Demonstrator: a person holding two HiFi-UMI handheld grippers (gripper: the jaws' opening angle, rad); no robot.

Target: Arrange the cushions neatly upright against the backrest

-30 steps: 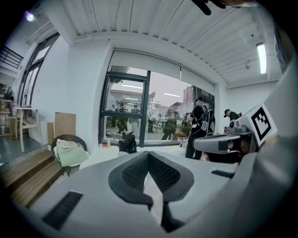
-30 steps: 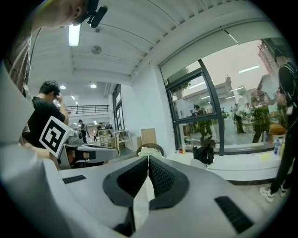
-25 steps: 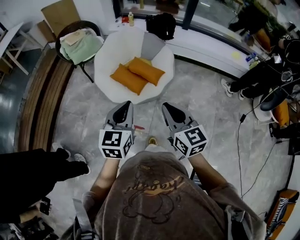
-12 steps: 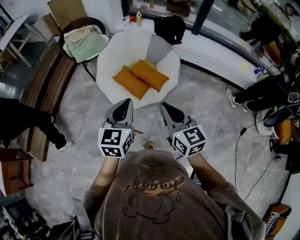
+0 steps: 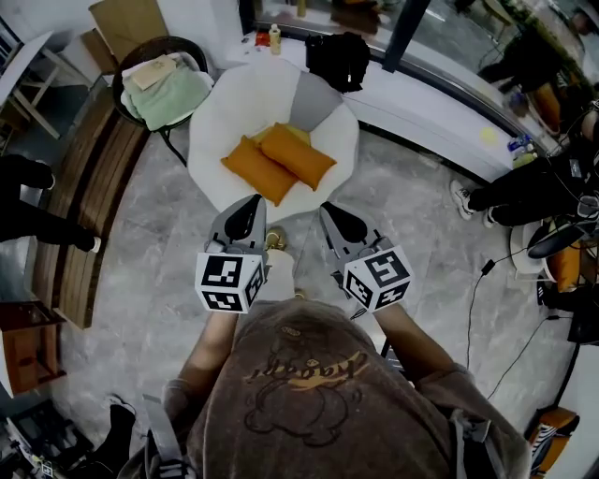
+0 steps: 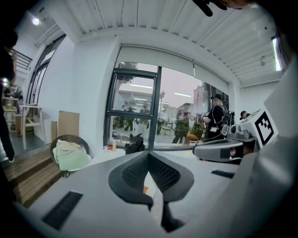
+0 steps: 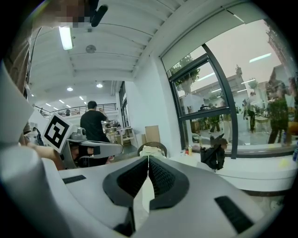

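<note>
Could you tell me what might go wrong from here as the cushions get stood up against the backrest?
1. The left gripper and right gripper are both shut and empty; reaching in like that may just shove the cushions.
2. The two orange cushions overlap near the front of the chair, so lifting one could drag the other onto the floor.

A black bag (image 5: 339, 58) sits on a white window ledge (image 5: 440, 98). Just left of the bag stands a small bottle (image 5: 274, 38). Farther left is a wicker chair (image 5: 150, 49) holding pale green cloth (image 5: 168, 94), with cardboard (image 5: 129, 23) leaning at the wall behind it. Below and left of the bag, wooden planking (image 5: 89, 196) borders the grey marble floor (image 5: 412, 215). Well right of the bag are people (image 5: 524, 168) in dark clothes and a black cable (image 5: 488, 267).
</note>
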